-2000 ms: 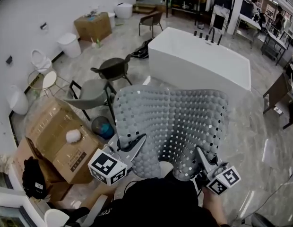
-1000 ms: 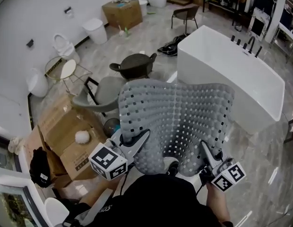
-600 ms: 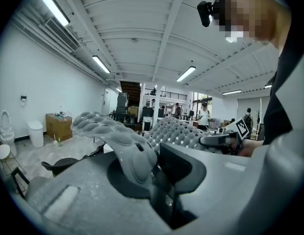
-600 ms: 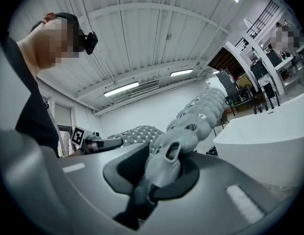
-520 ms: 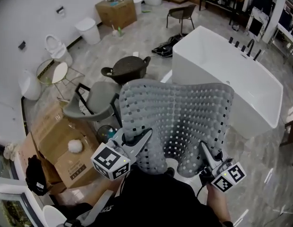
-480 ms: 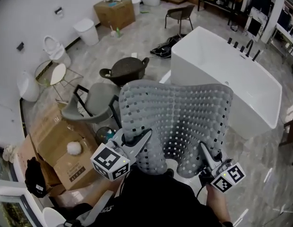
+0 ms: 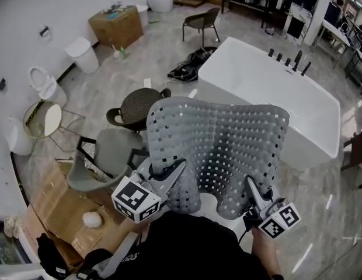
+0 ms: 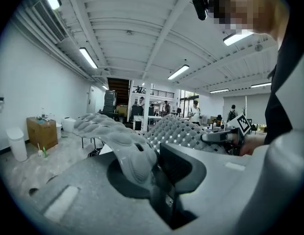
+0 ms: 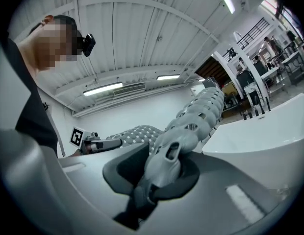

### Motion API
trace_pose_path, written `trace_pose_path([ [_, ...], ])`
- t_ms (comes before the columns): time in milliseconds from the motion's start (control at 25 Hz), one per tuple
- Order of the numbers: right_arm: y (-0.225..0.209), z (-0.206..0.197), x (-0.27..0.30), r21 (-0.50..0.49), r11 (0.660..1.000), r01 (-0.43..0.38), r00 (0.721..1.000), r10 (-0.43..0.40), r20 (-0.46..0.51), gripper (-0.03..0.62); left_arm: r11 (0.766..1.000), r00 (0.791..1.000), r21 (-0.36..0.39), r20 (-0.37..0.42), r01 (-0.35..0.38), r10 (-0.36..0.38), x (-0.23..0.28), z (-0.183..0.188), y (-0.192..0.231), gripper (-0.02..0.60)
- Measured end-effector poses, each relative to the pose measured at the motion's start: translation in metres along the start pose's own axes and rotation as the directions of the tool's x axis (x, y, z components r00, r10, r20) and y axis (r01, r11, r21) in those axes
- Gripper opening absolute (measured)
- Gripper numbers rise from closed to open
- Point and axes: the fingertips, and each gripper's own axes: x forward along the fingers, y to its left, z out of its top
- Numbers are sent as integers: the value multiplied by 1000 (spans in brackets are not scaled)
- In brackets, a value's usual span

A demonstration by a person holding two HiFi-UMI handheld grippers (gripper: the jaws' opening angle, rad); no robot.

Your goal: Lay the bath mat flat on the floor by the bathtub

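A grey bubbled bath mat (image 7: 219, 147) with square holes hangs spread in the air in front of me, above the floor. My left gripper (image 7: 168, 176) is shut on its near left edge, and the left gripper view shows the mat (image 8: 135, 153) pinched between the jaws. My right gripper (image 7: 251, 189) is shut on the near right edge, the mat (image 9: 166, 160) clamped in its jaws. The white bathtub (image 7: 268, 101) stands just beyond the mat, to the upper right. The mat hides the floor by the tub's near side.
Two grey chairs (image 7: 134, 107) (image 7: 99, 162) stand to the left of the mat. Cardboard boxes (image 7: 70, 214) lie at the lower left. A dark heap (image 7: 187, 66) lies on the floor near the tub's far end. Toilets (image 7: 44, 83) line the left wall.
I have walked forward with the mat held out: the bathtub and chairs have slid nearer and lower in the head view. Both grippers keep the same hold on the mat.
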Motion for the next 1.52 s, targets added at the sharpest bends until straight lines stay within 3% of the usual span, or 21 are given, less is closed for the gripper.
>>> trace_pose_path([
  [160, -7, -2, 40, 25, 997, 70, 997, -70, 31, 46, 998, 999, 39, -10, 53, -53, 14, 6, 47, 74],
  [360, -11, -10, 63, 58, 988, 146, 988, -149, 51, 46, 991, 991, 20, -34, 129, -128, 33, 4, 84, 74],
  [720, -59, -10, 50, 99, 962, 254, 965, -259, 39, 46, 968, 965, -13, -82, 249, -249, 98, -1, 75, 74],
  [1160, -146, -18, 22, 140, 945, 296, 954, -301, 12, 45, 970, 961, -25, -130, 242, -243, 174, -17, 64, 74],
  [1520, -188, -39, 64, 133, 926, 354, 935, -352, -42, 44, 968, 952, 0, -177, 252, -248, 212, -57, 101, 74],
])
